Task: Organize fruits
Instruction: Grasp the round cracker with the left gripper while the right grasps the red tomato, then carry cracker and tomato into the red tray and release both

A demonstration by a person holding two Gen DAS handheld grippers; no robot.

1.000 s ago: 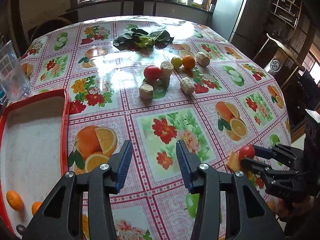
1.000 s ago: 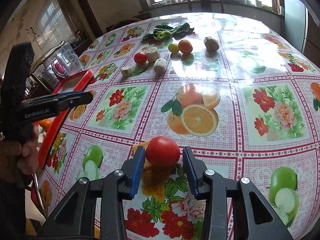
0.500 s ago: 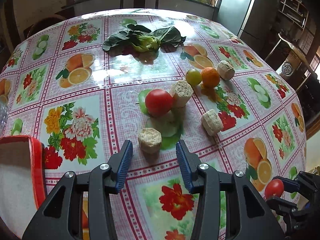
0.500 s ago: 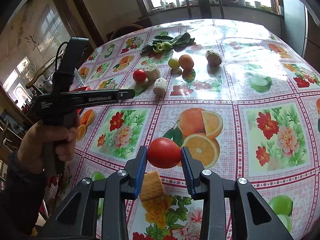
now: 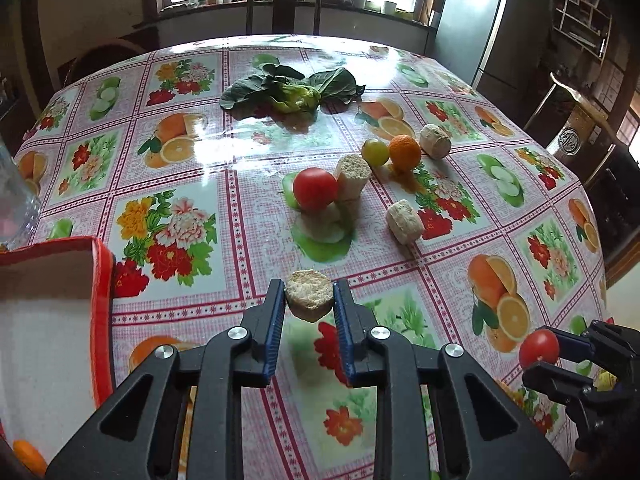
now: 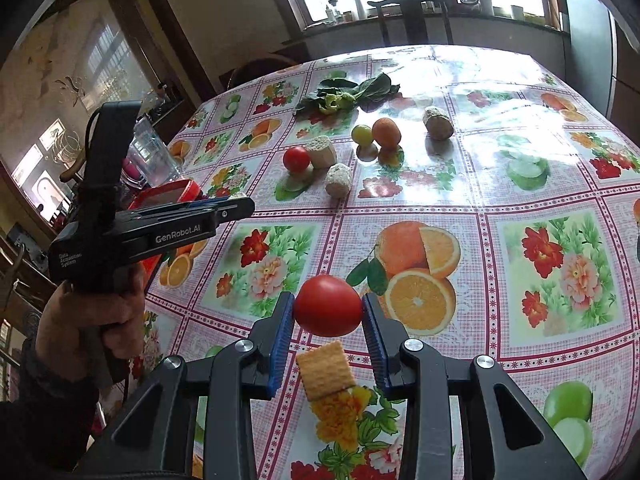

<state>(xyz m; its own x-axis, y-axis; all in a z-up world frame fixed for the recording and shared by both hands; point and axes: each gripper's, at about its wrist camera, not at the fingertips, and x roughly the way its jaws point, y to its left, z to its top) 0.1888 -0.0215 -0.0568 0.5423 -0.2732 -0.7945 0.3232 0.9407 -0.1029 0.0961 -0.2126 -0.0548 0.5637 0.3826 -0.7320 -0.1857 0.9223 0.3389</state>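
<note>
Two grippers are loaded: the left gripper (image 5: 309, 300) is clamped on a pale porous cylindrical chunk (image 5: 309, 295), the right gripper (image 6: 328, 314) on a glossy red tomato (image 6: 328, 306). I'd keep both squeezes gentle and level, swinging toward the red-rimmed white tray (image 5: 102, 280) at nine o'clock. Only the right view shows a square tan cracker (image 6: 325, 370) below its tomato.

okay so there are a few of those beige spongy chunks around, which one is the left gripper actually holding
The chunk pinched between the left gripper fingers, the beige chunk nearest the camera. The other three lie farther out on the table, beside the loose tomato and orange.
</note>
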